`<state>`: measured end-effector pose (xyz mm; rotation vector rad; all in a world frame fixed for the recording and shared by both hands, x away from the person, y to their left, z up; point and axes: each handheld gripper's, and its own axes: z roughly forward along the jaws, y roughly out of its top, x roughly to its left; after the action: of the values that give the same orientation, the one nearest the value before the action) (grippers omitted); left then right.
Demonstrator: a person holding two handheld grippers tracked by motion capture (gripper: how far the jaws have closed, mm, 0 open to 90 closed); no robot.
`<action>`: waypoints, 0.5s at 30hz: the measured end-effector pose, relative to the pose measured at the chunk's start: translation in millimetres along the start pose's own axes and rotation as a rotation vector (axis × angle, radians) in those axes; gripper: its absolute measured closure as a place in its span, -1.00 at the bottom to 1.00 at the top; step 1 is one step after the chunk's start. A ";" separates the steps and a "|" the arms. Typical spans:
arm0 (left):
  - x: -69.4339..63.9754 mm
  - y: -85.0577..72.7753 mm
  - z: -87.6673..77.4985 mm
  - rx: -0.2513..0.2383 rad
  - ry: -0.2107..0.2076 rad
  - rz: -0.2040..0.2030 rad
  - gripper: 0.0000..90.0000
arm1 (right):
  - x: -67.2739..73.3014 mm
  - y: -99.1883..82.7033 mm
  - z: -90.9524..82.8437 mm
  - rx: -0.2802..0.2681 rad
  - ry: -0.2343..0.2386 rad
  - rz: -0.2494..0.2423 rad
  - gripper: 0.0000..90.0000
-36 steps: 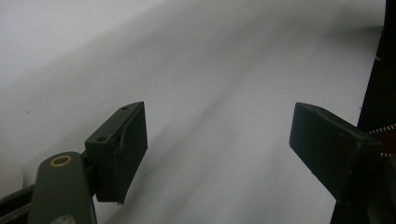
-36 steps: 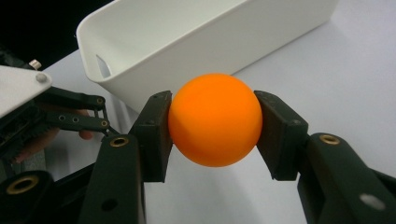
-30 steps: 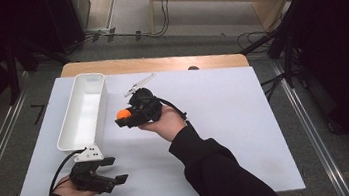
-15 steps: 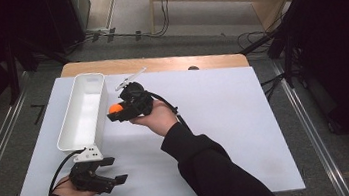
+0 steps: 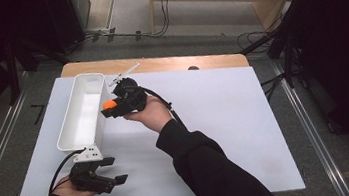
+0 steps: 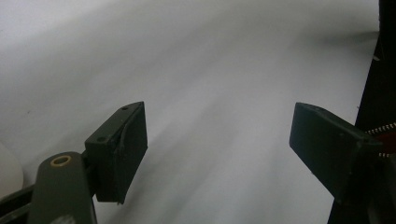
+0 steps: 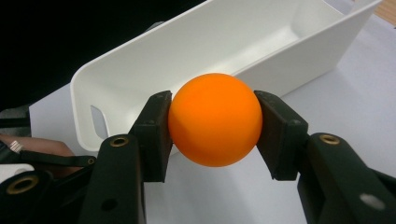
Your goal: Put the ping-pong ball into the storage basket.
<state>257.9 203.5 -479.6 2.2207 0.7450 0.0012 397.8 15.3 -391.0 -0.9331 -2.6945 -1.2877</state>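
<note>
My right gripper (image 5: 108,106) (image 7: 214,128) is shut on an orange ball (image 5: 109,104) (image 7: 215,125), both pads pressing its sides. It hovers just beside the right wall of a long white bin (image 5: 72,135) (image 7: 280,60), and nothing lies inside the bin. My left gripper (image 5: 113,171) (image 6: 217,144) rests low near the table's front left edge, below the bin's near end. Its jaws stand wide apart with only the white tabletop between them.
A white sheet (image 5: 226,122) covers the table; a wooden strip (image 5: 158,63) runs along its far edge. A small clear item (image 5: 118,76) lies near the bin's far end. Cables and stands crowd the dark floor behind.
My right gripper has carried the orange ball leftward, closer to the bin's right wall. The left gripper has stayed where it was.
</note>
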 end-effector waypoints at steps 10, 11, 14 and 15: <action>0.2 -0.1 -0.5 0.003 -0.001 -0.003 -0.56 | 2.6 8.5 14.5 -0.007 0.009 0.002 0.07; 0.1 -0.1 -0.5 0.003 -0.001 -0.003 -0.56 | 3.2 9.3 15.4 -0.010 0.009 0.009 0.07; 0.1 0.0 -0.5 0.003 -0.002 -0.003 -0.56 | 4.7 12.3 18.8 -0.003 0.006 -0.001 0.07; 0.2 -0.1 -0.5 0.003 -0.002 -0.003 -0.56 | 4.8 13.2 19.7 -0.006 0.007 -0.009 0.07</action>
<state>257.9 204.0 -479.4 2.2217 0.7472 -0.0039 405.3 38.2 -393.6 -0.9163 -2.6945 -1.2983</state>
